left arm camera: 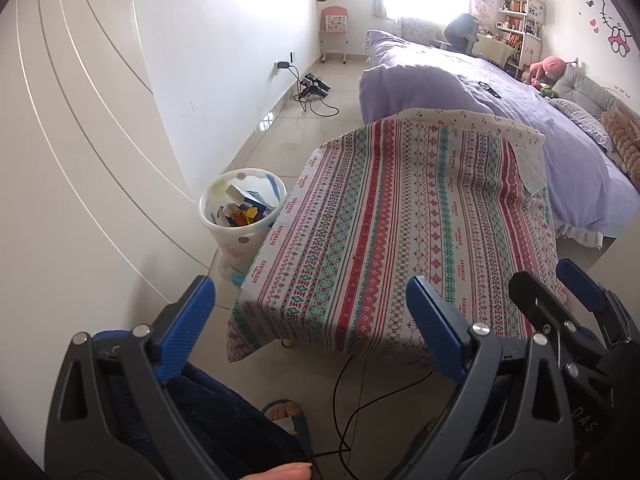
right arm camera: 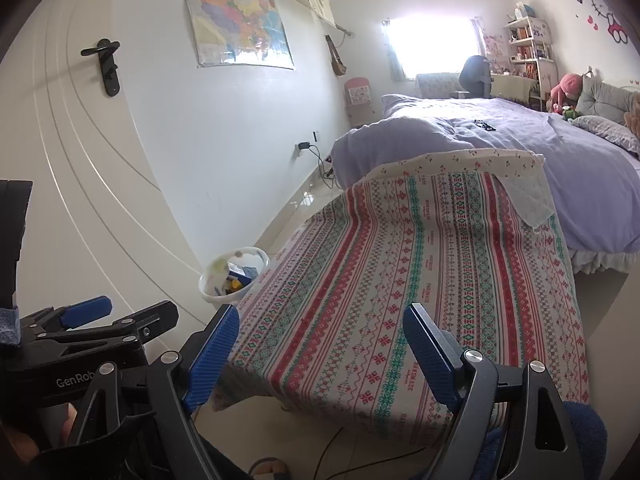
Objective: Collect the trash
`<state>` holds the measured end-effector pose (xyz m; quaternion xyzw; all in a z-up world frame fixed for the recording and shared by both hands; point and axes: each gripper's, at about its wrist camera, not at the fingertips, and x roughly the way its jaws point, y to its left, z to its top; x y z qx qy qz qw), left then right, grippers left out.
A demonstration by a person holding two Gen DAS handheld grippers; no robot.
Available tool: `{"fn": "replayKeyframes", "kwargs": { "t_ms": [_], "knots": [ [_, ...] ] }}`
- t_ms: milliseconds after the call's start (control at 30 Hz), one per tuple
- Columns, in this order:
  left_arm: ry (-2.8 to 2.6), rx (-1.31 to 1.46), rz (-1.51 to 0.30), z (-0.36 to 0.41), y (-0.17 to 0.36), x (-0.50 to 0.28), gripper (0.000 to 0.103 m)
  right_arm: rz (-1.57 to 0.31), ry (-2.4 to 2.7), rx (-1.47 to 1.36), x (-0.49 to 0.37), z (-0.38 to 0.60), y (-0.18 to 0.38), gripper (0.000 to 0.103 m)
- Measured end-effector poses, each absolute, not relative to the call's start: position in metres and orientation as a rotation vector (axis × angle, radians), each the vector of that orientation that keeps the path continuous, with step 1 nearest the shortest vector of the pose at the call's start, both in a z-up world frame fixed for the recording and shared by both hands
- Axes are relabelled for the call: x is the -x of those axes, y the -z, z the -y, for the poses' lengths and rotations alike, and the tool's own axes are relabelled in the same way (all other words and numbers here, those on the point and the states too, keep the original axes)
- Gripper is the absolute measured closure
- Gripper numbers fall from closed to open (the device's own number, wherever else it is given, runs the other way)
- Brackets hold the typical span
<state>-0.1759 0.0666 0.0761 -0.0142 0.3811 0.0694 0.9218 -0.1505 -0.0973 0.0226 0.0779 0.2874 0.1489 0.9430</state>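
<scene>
A home bedroom: a bed [left arm camera: 500, 92] under a lilac duvet, a wall map [right arm camera: 240, 20], cartoon-cat wall stickers [left arm camera: 618, 28] (pink bows), and a cluttered bookshelf [left arm camera: 520, 20] beside the window [right arm camera: 432, 40].

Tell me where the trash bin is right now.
The trash bin stands on the floor, left in both wrist views, between the white door and the cloth-covered table.

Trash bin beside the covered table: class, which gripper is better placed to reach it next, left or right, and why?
Left, probably. The trash bin stands on the left gripper's side of the table; the right gripper would have to cross over. Both are open and empty.
</scene>
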Motion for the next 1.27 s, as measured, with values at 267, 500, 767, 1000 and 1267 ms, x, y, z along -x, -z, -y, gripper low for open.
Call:
{"fn": "replayKeyframes", "kwargs": {
  "t_ms": [267,500,767,1000,1267],
  "knots": [
    [-0.142,0.016,-0.779,-0.0637,-0.075,0.1756,0.007,-0.583,-0.296,-0.162,0.1507,0.0987,-0.0209,0.018],
    [-0.156,0.012,-0.761,-0.0647,-0.0769,0.1773,0.007,-0.584,-0.292,-0.168,0.1496,0.0989,-0.0201,0.018],
    [-0.155,0.012,-0.763,-0.0645,-0.0767,0.1768,0.007,-0.585,-0.291,-0.169,0.149,0.0989,-0.0195,0.018],
    [-0.165,0.012,-0.759,-0.0646,-0.0778,0.1776,0.007,-0.585,-0.291,-0.169,0.1488,0.0978,-0.0194,0.018],
    [-0.169,0.017,-0.762,-0.0632,-0.0772,0.1786,0.007,-0.582,-0.297,-0.17,0.1485,0.0965,-0.0189,0.018]
  ]
}}
